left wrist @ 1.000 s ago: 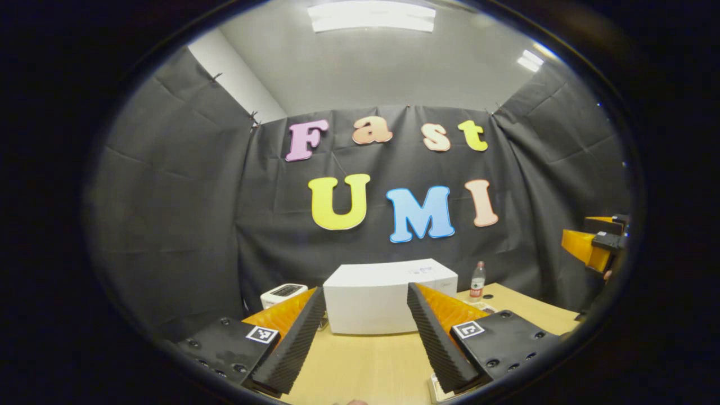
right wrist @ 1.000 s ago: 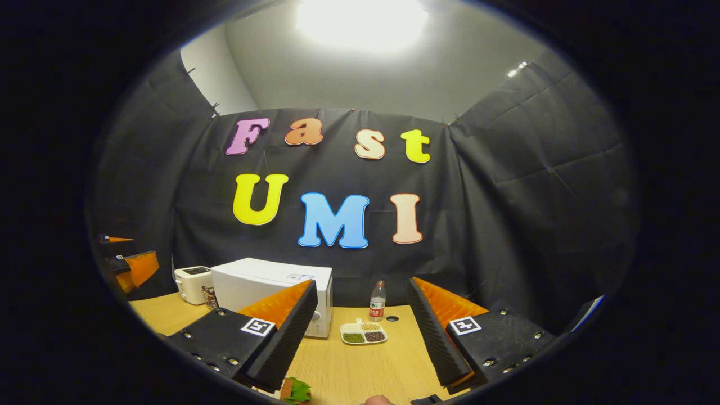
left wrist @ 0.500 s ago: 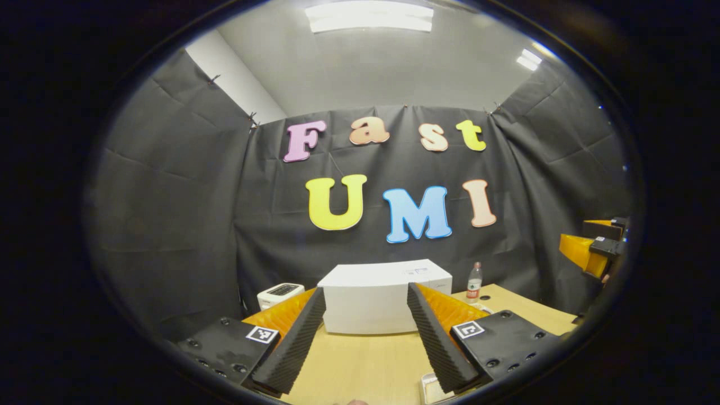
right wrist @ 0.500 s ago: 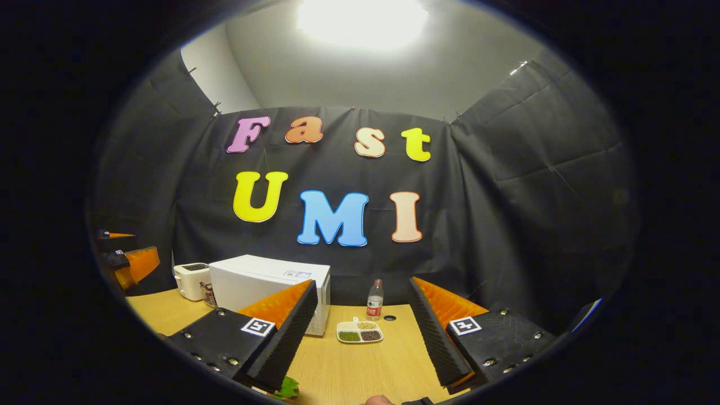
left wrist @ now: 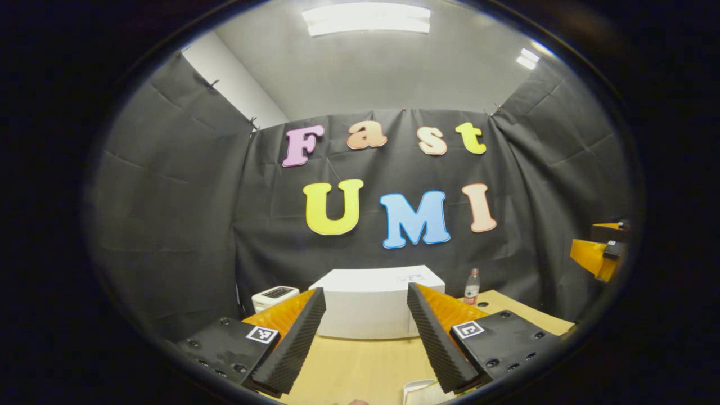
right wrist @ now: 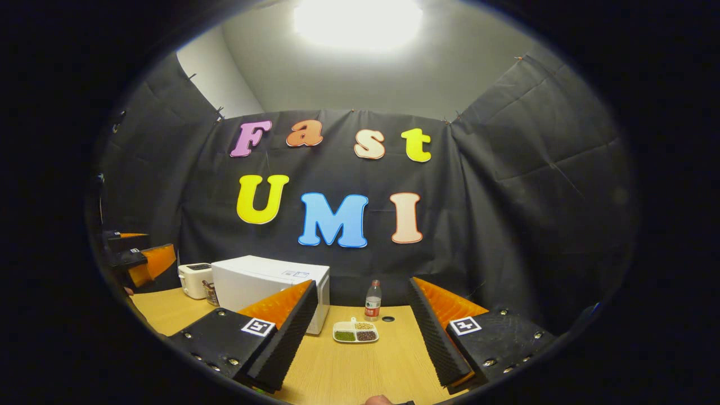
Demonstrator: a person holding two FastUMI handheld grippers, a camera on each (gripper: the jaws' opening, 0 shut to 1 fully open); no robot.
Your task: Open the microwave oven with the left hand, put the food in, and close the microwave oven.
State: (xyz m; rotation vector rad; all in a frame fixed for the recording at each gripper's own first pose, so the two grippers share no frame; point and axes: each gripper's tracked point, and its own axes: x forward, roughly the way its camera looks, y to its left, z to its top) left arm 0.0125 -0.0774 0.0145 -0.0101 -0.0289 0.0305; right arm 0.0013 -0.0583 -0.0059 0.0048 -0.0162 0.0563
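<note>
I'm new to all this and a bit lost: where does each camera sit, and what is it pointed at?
Left gripper view: rides the left hand-held gripper, open, facing the microwave head-on.
Right gripper view: rides the right hand-held gripper, open, facing the divided dish and bottle.
Shared: microwave, toaster, bottle, table.

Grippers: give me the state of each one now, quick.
Left hand-held gripper: open, holding nothing, pointed at the microwave oven.
Right hand-held gripper: open, holding nothing, above the table.
</note>
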